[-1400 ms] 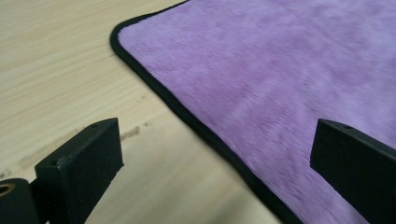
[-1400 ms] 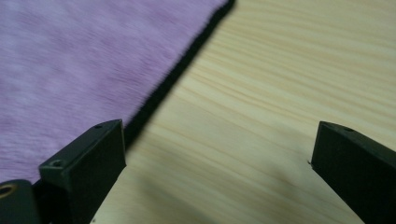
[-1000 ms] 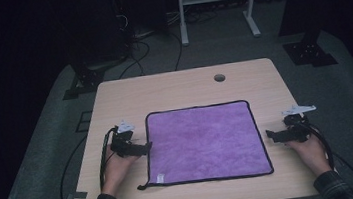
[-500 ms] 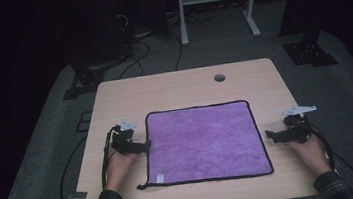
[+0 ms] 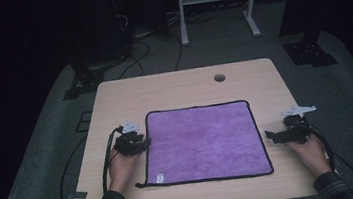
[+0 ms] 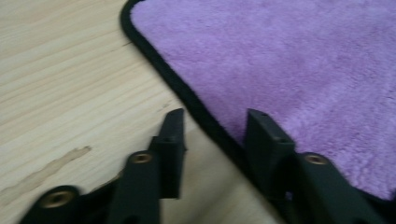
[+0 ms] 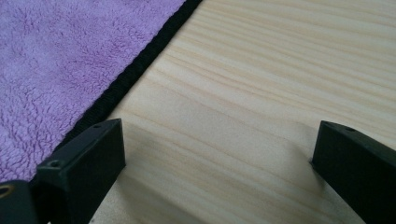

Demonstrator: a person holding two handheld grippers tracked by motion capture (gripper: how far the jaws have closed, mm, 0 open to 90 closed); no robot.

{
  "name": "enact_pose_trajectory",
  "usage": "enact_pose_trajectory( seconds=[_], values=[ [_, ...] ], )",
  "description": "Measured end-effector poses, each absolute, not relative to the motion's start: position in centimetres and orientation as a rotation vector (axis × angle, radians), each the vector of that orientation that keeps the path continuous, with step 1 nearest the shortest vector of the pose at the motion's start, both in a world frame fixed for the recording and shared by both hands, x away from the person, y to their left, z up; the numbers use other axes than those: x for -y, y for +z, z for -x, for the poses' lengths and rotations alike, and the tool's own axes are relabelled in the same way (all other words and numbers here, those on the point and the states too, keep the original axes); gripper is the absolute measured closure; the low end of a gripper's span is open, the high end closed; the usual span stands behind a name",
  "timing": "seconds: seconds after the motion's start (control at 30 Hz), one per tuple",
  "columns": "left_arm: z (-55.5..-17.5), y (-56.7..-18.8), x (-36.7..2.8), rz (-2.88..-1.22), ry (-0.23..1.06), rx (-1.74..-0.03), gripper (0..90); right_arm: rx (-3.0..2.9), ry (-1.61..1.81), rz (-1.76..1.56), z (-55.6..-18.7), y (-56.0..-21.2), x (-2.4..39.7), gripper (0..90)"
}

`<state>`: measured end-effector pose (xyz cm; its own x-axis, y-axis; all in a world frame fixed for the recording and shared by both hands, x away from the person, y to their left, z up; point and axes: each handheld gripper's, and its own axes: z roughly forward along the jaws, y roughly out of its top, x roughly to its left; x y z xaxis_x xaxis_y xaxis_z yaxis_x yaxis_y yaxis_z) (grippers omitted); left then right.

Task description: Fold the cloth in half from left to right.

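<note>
A purple cloth [image 5: 204, 141] with a black hem lies flat on the wooden table [image 5: 173, 87]. My left gripper [image 5: 145, 144] is at the cloth's left edge. In the left gripper view its jaws [image 6: 215, 116] have just been closing and straddle the black hem [image 6: 187, 93]. One jaw is over the cloth [image 6: 289, 60], the other over bare wood, and a gap remains between them. My right gripper [image 5: 269, 135] rests on the wood just right of the cloth's right edge. Its jaws [image 7: 219, 135] stand wide open with nothing between them, beside the cloth [image 7: 56, 60].
A round cable hole [image 5: 219, 78] sits near the table's far edge. A white tag [image 5: 160, 178] marks the cloth's near left corner. Cables trail off the table from both grippers. A white frame [image 5: 214, 4] and dark stands are on the floor beyond.
The left gripper's jaws look narrower and sit at the cloth's left hem. The right hand and the cloth have stayed put.
</note>
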<state>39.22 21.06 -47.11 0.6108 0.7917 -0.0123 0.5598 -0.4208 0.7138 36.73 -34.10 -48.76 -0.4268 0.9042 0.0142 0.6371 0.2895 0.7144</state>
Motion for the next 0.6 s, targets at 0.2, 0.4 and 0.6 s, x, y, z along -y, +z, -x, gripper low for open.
enact_pose_trajectory(
  seconds=[0.2, 0.4, 0.6],
  values=[
    [-39.1, -47.1, -20.8, -2.128, 0.370, -1.061, 82.7, -2.170, 0.924, -1.383, -36.7, -48.8, 34.1, 1.7],
    [-39.1, -47.1, -20.8, -2.115, 0.354, -1.064, 86.6, -2.173, 0.925, -1.380, -36.7, -48.8, 34.1, 1.7],
    [-39.3, -47.1, -21.7, -2.088, 0.312, -1.089, 87.1, -2.175, 0.926, -1.374, -36.7, -48.8, 34.1, 1.7]
  ],
)
